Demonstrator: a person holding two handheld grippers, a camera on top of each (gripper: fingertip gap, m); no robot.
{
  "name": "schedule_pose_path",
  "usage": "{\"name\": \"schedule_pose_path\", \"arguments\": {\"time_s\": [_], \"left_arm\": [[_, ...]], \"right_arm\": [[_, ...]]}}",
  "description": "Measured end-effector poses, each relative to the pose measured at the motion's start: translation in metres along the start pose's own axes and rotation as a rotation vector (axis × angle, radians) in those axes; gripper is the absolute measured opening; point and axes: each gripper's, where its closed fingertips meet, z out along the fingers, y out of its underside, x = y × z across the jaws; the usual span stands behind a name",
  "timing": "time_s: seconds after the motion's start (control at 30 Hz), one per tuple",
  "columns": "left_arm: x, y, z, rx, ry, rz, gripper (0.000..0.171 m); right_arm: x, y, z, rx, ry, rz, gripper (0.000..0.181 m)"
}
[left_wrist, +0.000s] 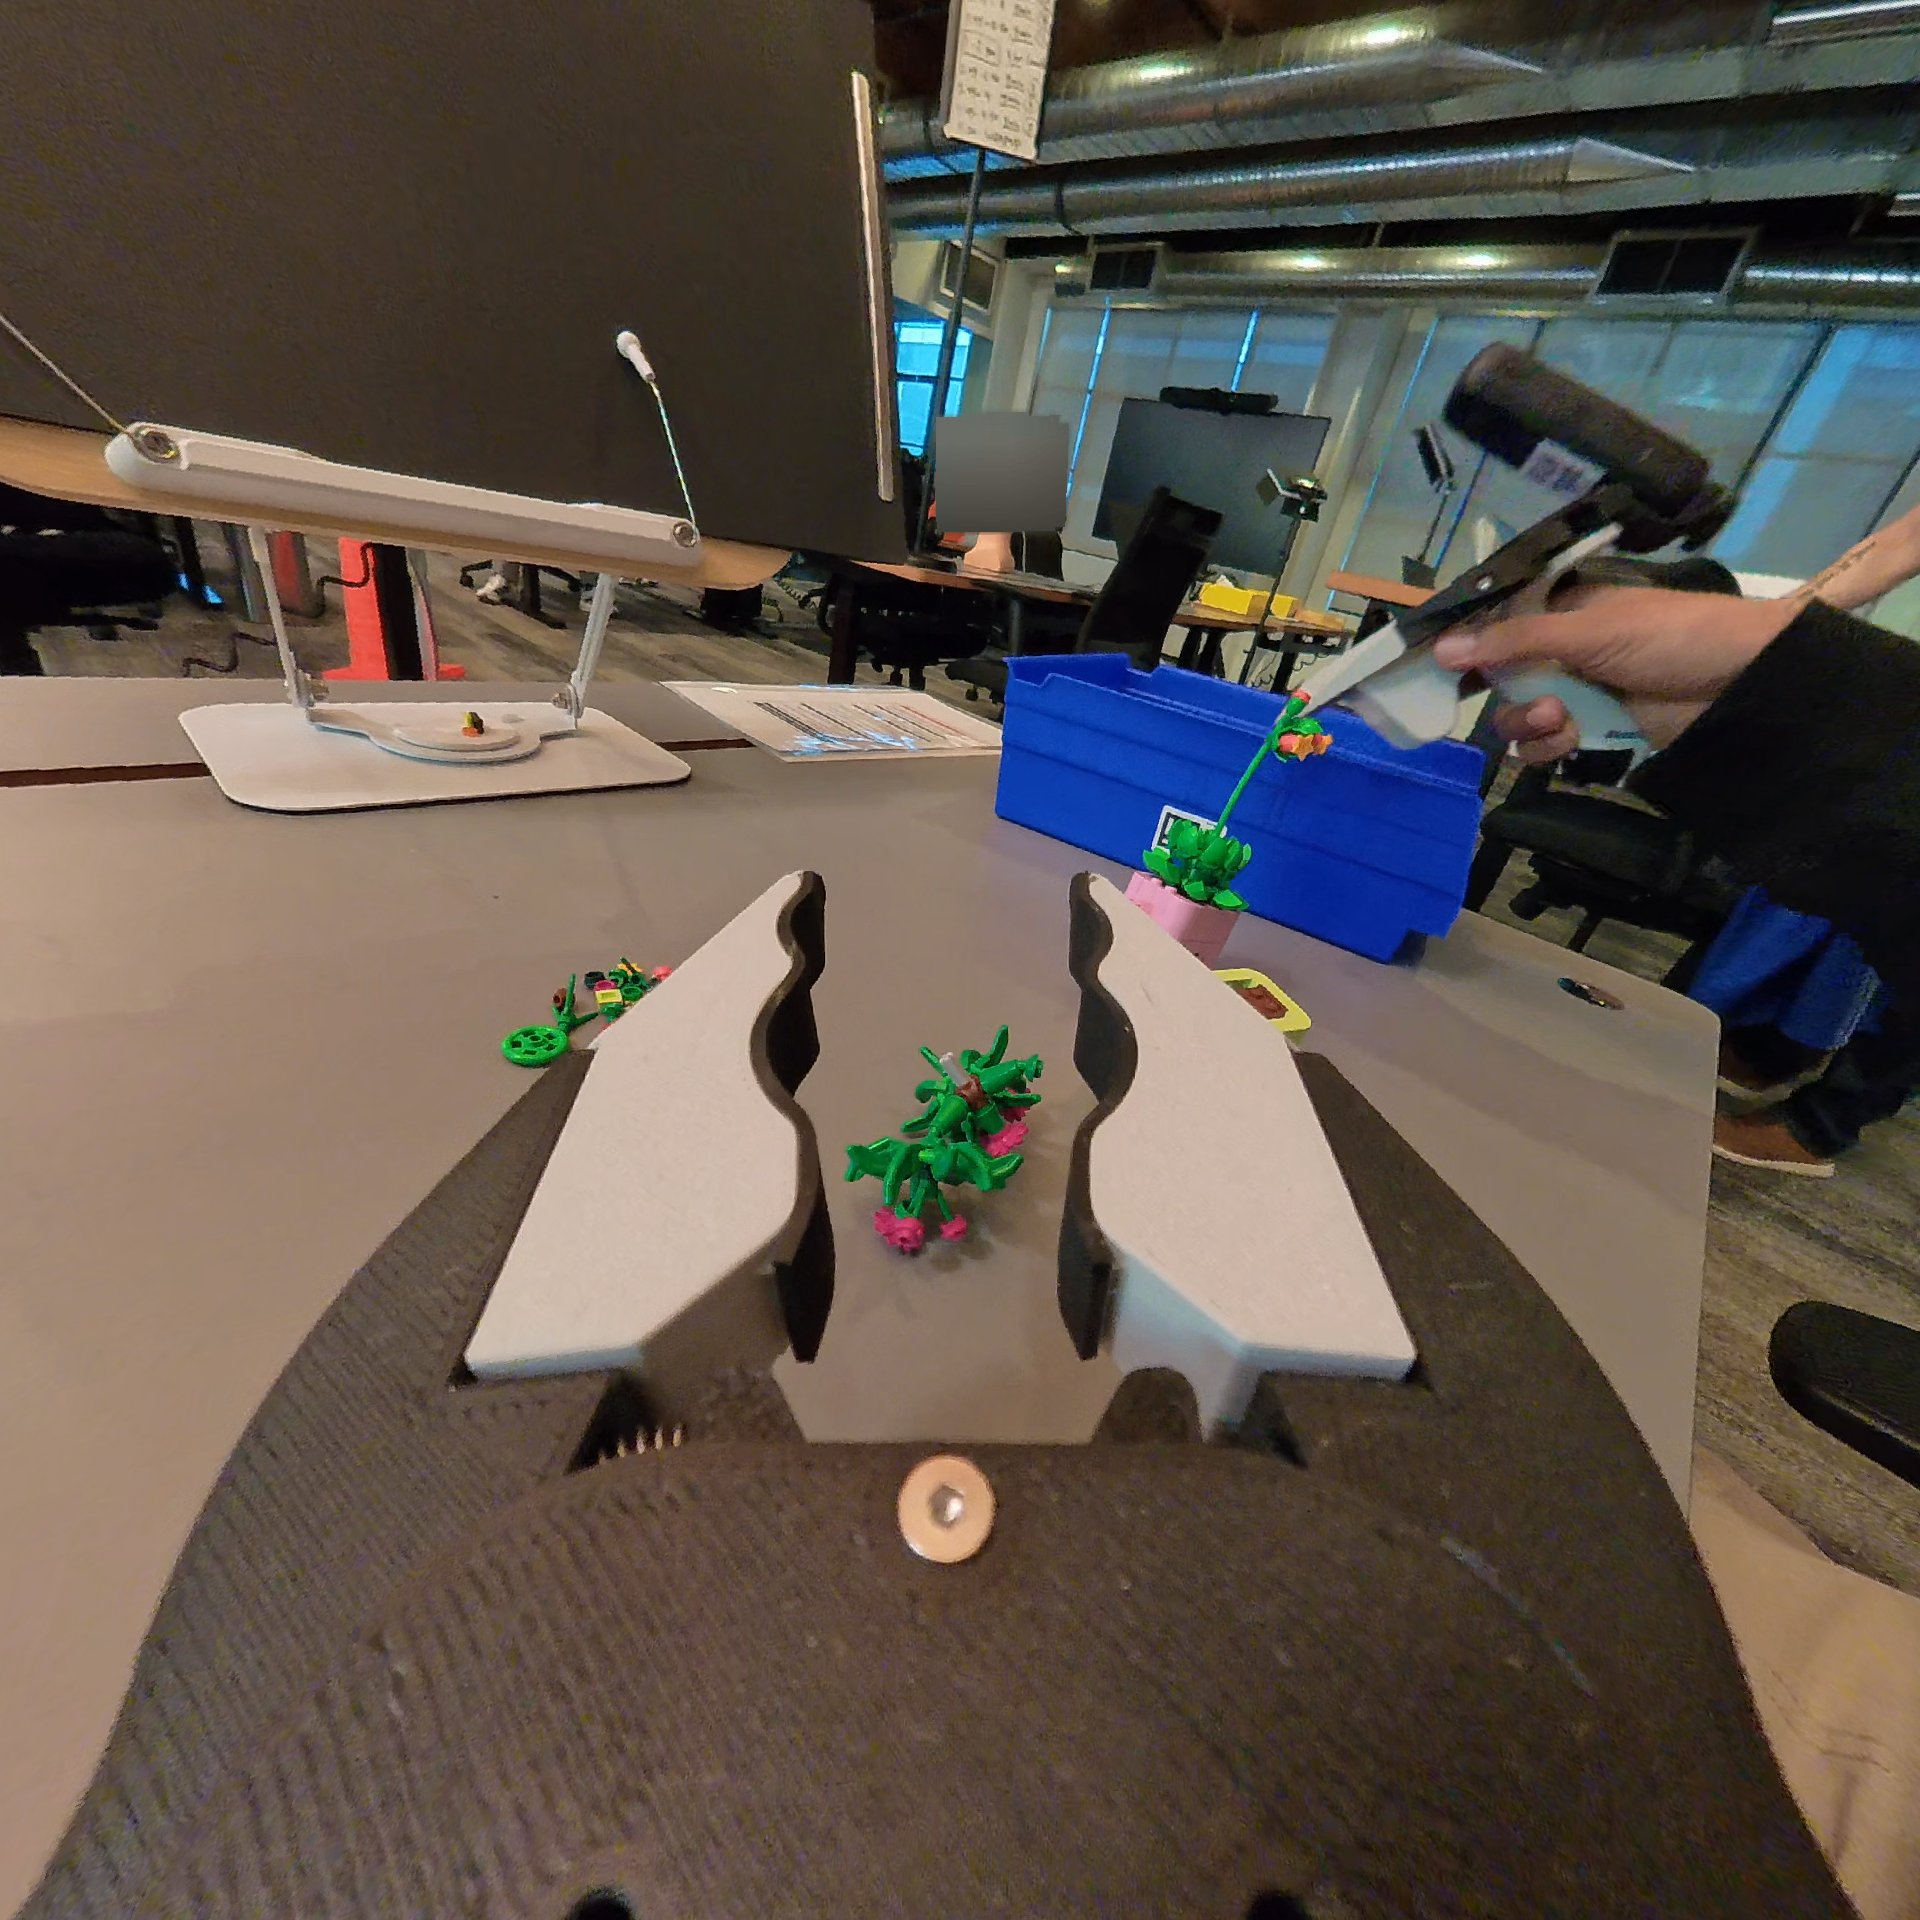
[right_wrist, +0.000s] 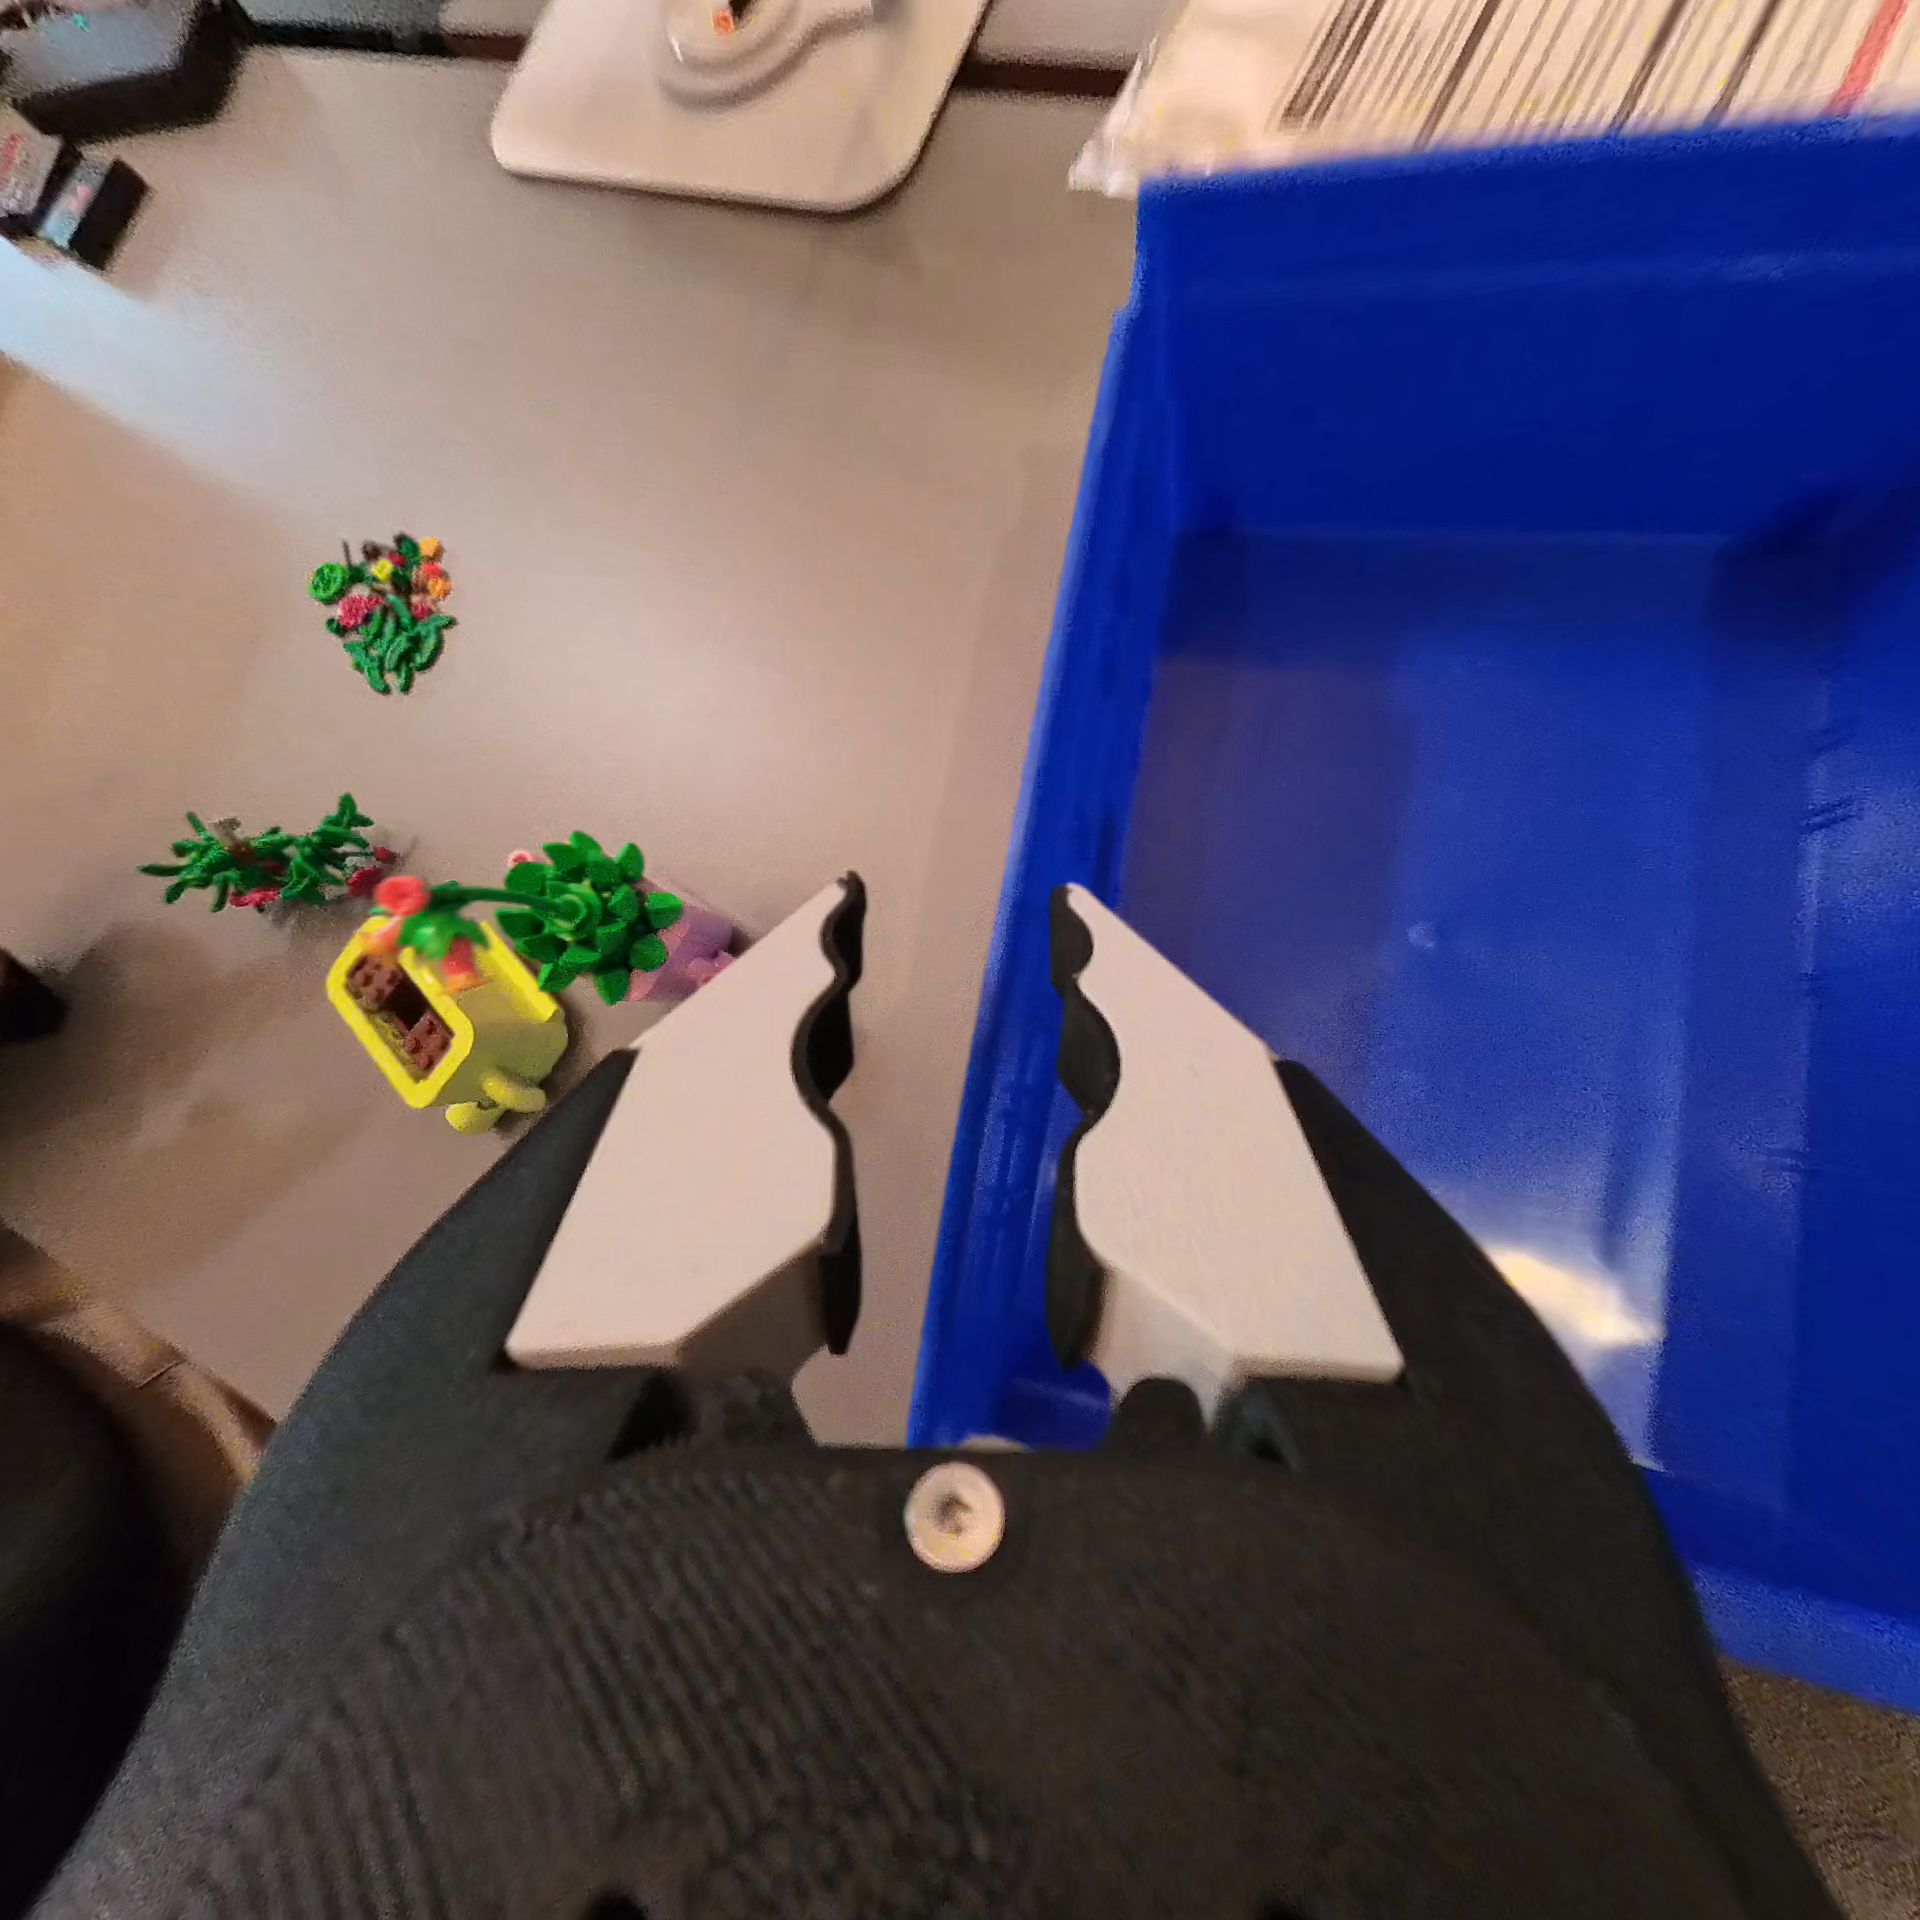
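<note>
- Left wrist view: the left gripper (left_wrist: 945, 904) hovers low over the grey table (left_wrist: 312, 1039), its tongs apart and gripping nothing.
- At 10 o'clock of its tips lies a heap of small loose pieces (left_wrist: 592, 1003); farther off at 11 o'clock stands a white stand (left_wrist: 436, 748).
- A green sprig with pink blooms (left_wrist: 951, 1138) lies flat on the table, framed between the two fingers but touching neither.
- At 1 o'clock a pink pot (left_wrist: 1190, 914) holds a leafy plant with a tall stem; a blue bin (left_wrist: 1247, 810) sits just behind it.
- At 2 o'clock a hand (left_wrist: 1621, 649) holds the right gripper (left_wrist: 1320, 691) near the stem's top.
- Right wrist view: the right gripper's tongs are apart and hold nothing, above the bin's near wall; a yellow-green pot (right_wrist: 447, 1029) stands at 9 o'clock.
</note>
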Motion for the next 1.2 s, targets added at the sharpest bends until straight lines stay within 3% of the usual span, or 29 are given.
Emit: {"name": "schedule_pose_path", "arguments": {"time_s": [0.17,0.27,0.37,0.5,0.63,0.77,0.97,1.1,1.2], "left_arm": [[0.001,0.0,0.0,-0.004,0.002,0.006,0.044],[0.001,0.001,0.001,-0.007,0.0,0.013,0.044],[0.001,0.001,0.001,-0.008,0.005,0.009,0.044],[-0.001,0.001,0.001,-0.007,0.019,-0.032,0.044],[-0.002,0.001,0.001,-0.007,0.034,-0.063,0.045],[0.003,0.001,0.001,-0.008,0.048,-0.053,0.043],[0.001,0.002,0.002,-0.012,0.069,-0.104,0.043],[0.004,0.002,0.002,-0.009,0.086,-0.106,0.043],[0.016,0.005,0.005,-0.029,0.127,-0.056,0.043]], "right_arm": [[-0.04,-0.021,-0.054,0.226,0.143,-0.209,0.04],[-0.102,-0.03,-0.079,0.412,0.086,-0.317,0.038],[-0.172,-0.024,-0.082,0.551,-0.052,-0.391,0.037],[-0.249,0.007,-0.036,0.637,-0.278,-0.395,0.037],[-0.29,0.057,0.051,0.497,-0.396,-0.316,0.04],[-0.304,0.066,0.077,0.484,-0.361,-0.393,0.042],[-0.289,0.054,0.087,0.52,-0.19,-0.474,0.04],[-0.269,0.047,0.098,0.485,-0.061,-0.399,0.038],[-0.267,0.048,0.102,0.443,-0.121,-0.346,0.039]]}}
